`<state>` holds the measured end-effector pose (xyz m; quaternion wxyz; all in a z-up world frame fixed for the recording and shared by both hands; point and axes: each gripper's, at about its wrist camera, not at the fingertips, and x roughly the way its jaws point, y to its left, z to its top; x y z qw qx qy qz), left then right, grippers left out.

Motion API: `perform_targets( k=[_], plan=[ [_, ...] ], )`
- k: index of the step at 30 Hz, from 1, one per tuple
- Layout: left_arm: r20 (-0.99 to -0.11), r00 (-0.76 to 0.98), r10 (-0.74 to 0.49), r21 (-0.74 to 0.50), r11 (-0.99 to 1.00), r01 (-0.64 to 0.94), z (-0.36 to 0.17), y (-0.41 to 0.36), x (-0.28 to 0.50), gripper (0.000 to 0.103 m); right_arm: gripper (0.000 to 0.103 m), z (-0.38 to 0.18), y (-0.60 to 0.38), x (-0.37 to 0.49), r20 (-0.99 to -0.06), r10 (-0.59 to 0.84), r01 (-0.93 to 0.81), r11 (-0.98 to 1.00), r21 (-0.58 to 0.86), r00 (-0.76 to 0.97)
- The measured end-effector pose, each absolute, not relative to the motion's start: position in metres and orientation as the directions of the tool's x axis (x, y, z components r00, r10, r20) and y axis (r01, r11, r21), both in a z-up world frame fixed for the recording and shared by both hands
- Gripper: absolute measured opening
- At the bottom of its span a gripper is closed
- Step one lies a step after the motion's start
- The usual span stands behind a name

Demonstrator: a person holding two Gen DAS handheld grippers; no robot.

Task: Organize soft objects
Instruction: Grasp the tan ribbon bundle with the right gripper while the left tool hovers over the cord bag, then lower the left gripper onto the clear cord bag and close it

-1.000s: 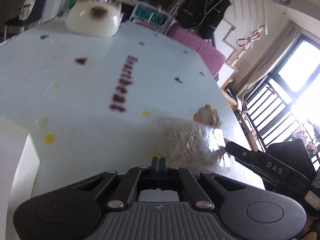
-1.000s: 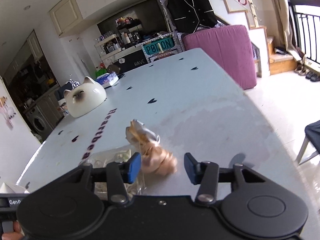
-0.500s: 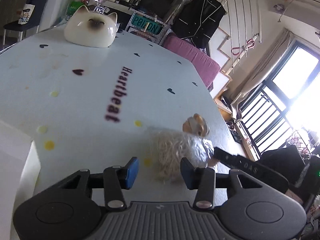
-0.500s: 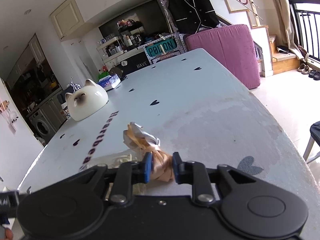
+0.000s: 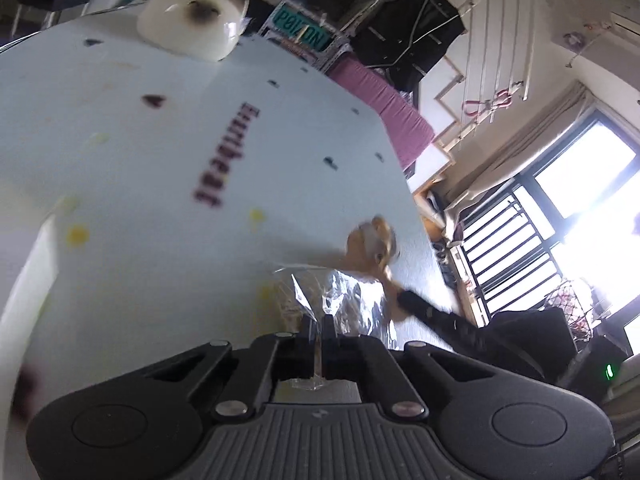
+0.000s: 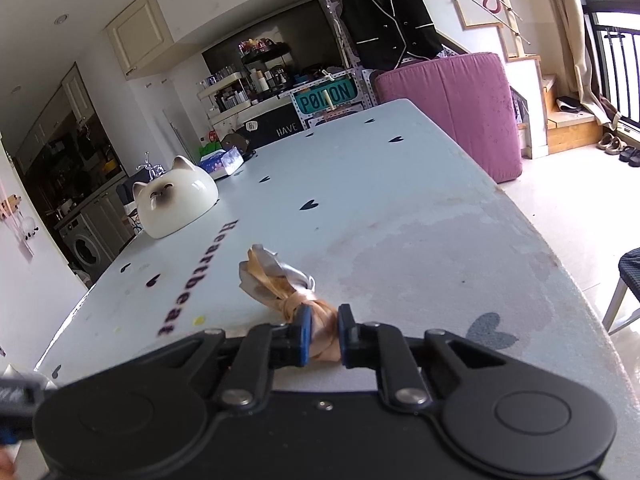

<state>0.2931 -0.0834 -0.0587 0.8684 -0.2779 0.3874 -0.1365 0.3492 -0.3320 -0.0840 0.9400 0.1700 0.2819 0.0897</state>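
A clear plastic bag [image 5: 344, 304] with pale stringy contents lies on the white "Heartbeat" table [image 6: 400, 220]. Its tan neck [image 6: 320, 332] is bound with a band, and the crumpled top [image 6: 272, 276] flares out beyond it. My right gripper [image 6: 322, 320] has its jaws closing tight on that neck, blue pads pressing both sides. In the left wrist view its black finger [image 5: 432, 314] reaches the neck from the right. My left gripper [image 5: 318, 324] is shut, with the near edge of the bag's clear film pinched between its fingers.
A white cat-shaped bowl [image 6: 174, 200] sits at the table's far left, with a tissue pack [image 6: 222, 160] behind it. A white box [image 5: 20, 300] stands at the left, close to my left gripper. A purple cushioned seat [image 6: 452, 104] is past the far end; the table's right edge drops to the floor.
The right gripper's jaws closed from wide apart onto the bag's tan neck. The left gripper opened, then shut on the bag's clear film. The bag's top now stands slightly raised.
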Motion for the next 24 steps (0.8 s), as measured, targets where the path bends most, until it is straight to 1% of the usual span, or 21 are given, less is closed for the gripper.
perform_targets(
  k=[2, 4, 5, 6, 7, 8, 10, 11, 12, 14, 15, 19, 24],
  plan=[
    [-0.620, 0.656, -0.430, -0.568, 0.823, 0.002, -0.057, -0.082, 0.274, 0.003, 0.014, -0.083, -0.333, 0.348, -0.498, 0.260, -0.070, 0.927, 0.368, 0.827],
    [-0.651, 0.625, -0.430, -0.555, 0.832, -0.007, -0.057, -0.082, 0.255, 0.007, 0.013, -0.082, -0.332, 0.347, -0.499, 0.253, -0.066, 0.930, 0.362, 0.829],
    [-0.669, 0.599, -0.439, -0.553, 0.833, -0.006, -0.058, -0.082, 0.246, 0.019, 0.013, -0.082, -0.332, 0.346, -0.499, 0.251, -0.065, 0.931, 0.360, 0.830],
    [-0.689, 0.572, -0.445, -0.545, 0.838, -0.005, -0.057, -0.083, 0.238, 0.043, 0.013, -0.081, -0.332, 0.345, -0.498, 0.250, -0.065, 0.931, 0.359, 0.830],
    [-0.713, 0.538, -0.449, -0.527, 0.850, 0.009, -0.055, -0.086, 0.230, 0.056, 0.013, -0.081, -0.332, 0.345, -0.497, 0.249, -0.065, 0.931, 0.358, 0.831],
    [-0.735, 0.514, -0.442, -0.490, 0.870, 0.047, -0.051, -0.090, 0.222, 0.072, 0.013, -0.081, -0.332, 0.344, -0.497, 0.250, -0.066, 0.932, 0.357, 0.831],
    [-0.741, 0.549, -0.387, -0.357, 0.919, 0.166, -0.037, -0.104, 0.204, 0.073, 0.012, -0.080, -0.331, 0.342, -0.497, 0.248, -0.070, 0.934, 0.349, 0.831],
    [-0.728, 0.583, -0.360, -0.262, 0.932, 0.249, -0.030, -0.112, 0.196, 0.074, 0.012, -0.079, -0.331, 0.341, -0.499, 0.247, -0.074, 0.937, 0.341, 0.830],
    [-0.709, 0.621, -0.334, -0.162, 0.934, 0.318, -0.023, -0.121, 0.189, 0.076, 0.011, -0.078, -0.331, 0.338, -0.502, 0.246, -0.078, 0.940, 0.332, 0.829],
    [-0.667, 0.685, -0.294, 0.002, 0.918, 0.396, -0.014, -0.134, 0.183, 0.081, 0.011, -0.077, -0.331, 0.330, -0.506, 0.242, -0.088, 0.947, 0.309, 0.828],
    [-0.656, 0.699, -0.284, 0.049, 0.909, 0.415, -0.012, -0.138, 0.185, 0.082, 0.011, -0.076, -0.331, 0.326, -0.509, 0.237, -0.092, 0.952, 0.294, 0.827],
    [-0.667, 0.688, -0.284, 0.120, 0.871, 0.476, -0.015, -0.152, 0.208, 0.084, 0.011, -0.070, -0.335, 0.303, -0.512, 0.224, -0.099, 0.961, 0.259, 0.829],
    [-0.705, 0.639, -0.308, 0.132, 0.828, 0.545, -0.033, -0.168, 0.230, 0.085, 0.011, -0.065, -0.344, 0.268, -0.526, 0.185, -0.099, 0.977, 0.186, 0.830]
  ],
)
